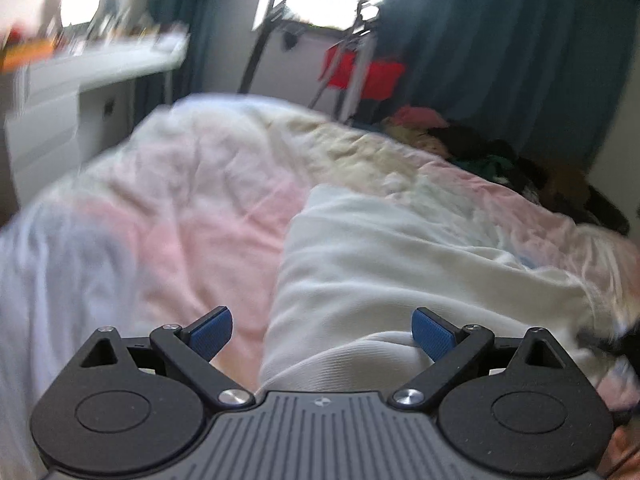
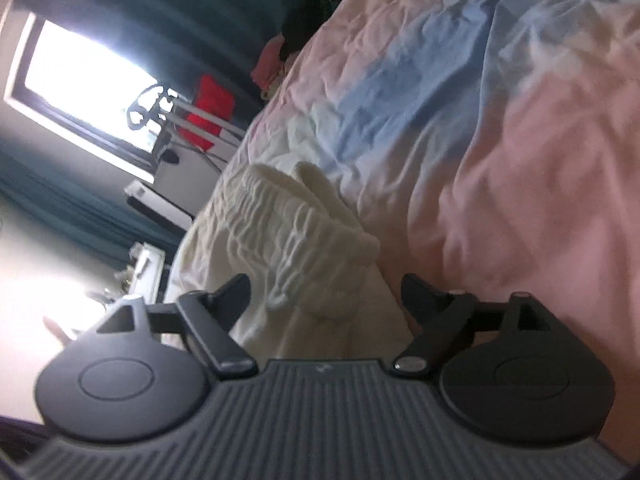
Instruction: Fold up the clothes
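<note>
A white garment [image 1: 400, 264] lies on a bed with a pink, pale blue and cream duvet [image 1: 192, 208]. My left gripper [image 1: 322, 334] is open just above the garment's near end, its blue pads apart with the fabric between and below them. In the right wrist view the camera is rolled sideways. The garment's gathered elastic waistband [image 2: 296, 232] sits just ahead of my right gripper [image 2: 324, 292], which is open over the cloth and holds nothing.
A pile of dark and coloured clothes [image 1: 492, 160] lies at the bed's far right. A white desk [image 1: 92, 76] stands left of the bed. A drying rack with a red item [image 1: 360, 68] stands by the window and dark teal curtains [image 1: 500, 40].
</note>
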A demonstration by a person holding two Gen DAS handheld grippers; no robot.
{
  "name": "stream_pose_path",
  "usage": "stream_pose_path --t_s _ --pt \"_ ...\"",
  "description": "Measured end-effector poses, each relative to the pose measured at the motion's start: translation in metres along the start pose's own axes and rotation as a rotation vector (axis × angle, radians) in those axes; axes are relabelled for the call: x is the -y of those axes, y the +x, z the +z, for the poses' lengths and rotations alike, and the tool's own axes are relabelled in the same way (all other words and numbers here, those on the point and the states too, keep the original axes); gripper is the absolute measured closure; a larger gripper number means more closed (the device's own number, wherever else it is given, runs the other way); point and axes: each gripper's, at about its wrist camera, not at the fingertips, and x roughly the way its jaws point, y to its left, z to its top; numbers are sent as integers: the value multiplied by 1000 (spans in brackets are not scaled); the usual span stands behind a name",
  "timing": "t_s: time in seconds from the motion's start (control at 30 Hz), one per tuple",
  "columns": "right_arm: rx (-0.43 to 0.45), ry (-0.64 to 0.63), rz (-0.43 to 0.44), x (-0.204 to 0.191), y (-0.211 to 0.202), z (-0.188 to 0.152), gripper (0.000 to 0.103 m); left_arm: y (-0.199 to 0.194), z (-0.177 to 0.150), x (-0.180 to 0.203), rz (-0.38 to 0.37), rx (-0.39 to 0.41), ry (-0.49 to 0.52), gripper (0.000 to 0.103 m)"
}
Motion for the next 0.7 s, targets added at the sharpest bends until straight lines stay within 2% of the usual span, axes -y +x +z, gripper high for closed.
stream_pose_path --t_s 0.07,0.23,0.3,0.4,0.47,0.53,0.57,0.63,0.67,0.7 --pt "-37 -7 -19 2 8 -3 16 7 2 -16 -16 -46 -96 6" --pt "-98 -57 8 -4 24 -13 10 28 -4 -48 -89 -161 -310 5" --pt "-98 -82 68 -11 19 -12 11 34 -8 -57 -124 -186 -387 5" --pt "-97 -144 81 -20 18 -14 16 43 -12 -66 -174 -224 -475 5" --pt "-95 -178 80 -24 17 -16 17 45 -14 -67 -186 -232 -481 6" --pt "-86 -194 74 -27 14 -17 27 46 -14 -63 -202 -231 -458 9" --pt "-81 -202 70 -28 12 -18 29 46 -15 -61 -215 -231 -445 13" --pt "-72 -218 64 -31 9 -19 44 45 -14 -59 -219 -219 -428 17" --pt "-68 -225 61 -32 7 -20 49 43 -15 -59 -220 -210 -427 21" --pt "-63 -233 58 -33 5 -21 57 40 -14 -60 -223 -200 -433 31"
